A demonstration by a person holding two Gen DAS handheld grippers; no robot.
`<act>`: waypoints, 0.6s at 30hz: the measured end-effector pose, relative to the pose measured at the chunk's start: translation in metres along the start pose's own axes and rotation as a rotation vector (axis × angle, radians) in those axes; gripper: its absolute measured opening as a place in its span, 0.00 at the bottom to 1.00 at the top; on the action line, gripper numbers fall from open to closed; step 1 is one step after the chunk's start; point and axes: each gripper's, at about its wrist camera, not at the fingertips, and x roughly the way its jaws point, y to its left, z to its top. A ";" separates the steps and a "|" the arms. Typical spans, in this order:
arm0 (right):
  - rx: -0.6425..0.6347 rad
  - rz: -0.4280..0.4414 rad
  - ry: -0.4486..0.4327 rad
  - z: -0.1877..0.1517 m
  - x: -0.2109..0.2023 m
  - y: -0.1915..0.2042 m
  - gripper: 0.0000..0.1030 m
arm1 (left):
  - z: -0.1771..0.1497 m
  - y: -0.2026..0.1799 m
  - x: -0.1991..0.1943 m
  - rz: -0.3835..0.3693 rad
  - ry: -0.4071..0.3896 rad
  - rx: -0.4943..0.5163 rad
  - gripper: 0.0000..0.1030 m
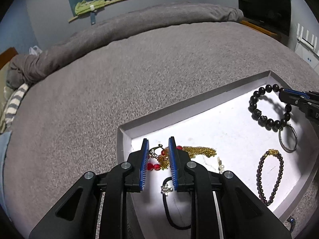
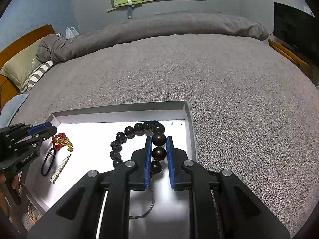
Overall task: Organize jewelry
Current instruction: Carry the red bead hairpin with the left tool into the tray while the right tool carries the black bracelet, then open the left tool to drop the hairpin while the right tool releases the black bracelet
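1. Left gripper [image 1: 158, 163]: jaws apart, holding nothing, hovering over the tray's left corner above the red-bead/gold-chain tangle [image 1: 171, 156]. That pile looks unsorted.
2. Just right of it: black hair tie w/ star charm [image 1: 167, 191] and pearl clip [image 2: 59, 169], loose on the tray floor.
3. White shallow tray [image 1: 199, 101] sits on grey bed cover [image 1: 139, 69]; all jewelry seen is inside it.
4. Mid-right: dark red bead bracelet [image 1: 270, 179] and thin ring/bangle [image 1: 288, 139], each lying apart.
5. Far right: right gripper [image 2: 158, 155] straddles big black bead bracelet [image 2: 129, 131]; beads sit between pads, small gap visible, so not clamped yet.
6. Progress: early-ish; tangle still left, bracelet pickup pending.
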 end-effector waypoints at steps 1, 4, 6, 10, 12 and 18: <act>0.005 -0.002 0.003 0.000 0.000 0.000 0.14 | -0.001 0.000 0.000 -0.001 0.004 -0.001 0.20; 0.021 0.006 0.011 -0.001 0.001 -0.002 0.14 | -0.004 0.001 0.001 -0.008 0.009 -0.010 0.20; 0.026 0.008 0.009 0.001 0.004 0.001 0.14 | -0.005 0.002 -0.002 -0.010 0.002 -0.024 0.29; 0.028 0.012 0.006 -0.001 0.002 -0.002 0.14 | -0.008 0.002 -0.006 -0.002 -0.018 -0.039 0.32; 0.032 0.013 0.004 -0.001 0.001 -0.005 0.19 | -0.009 0.002 -0.009 -0.007 -0.027 -0.048 0.36; 0.027 0.024 -0.020 -0.002 -0.005 -0.003 0.35 | -0.016 0.000 -0.029 -0.007 -0.089 -0.088 0.56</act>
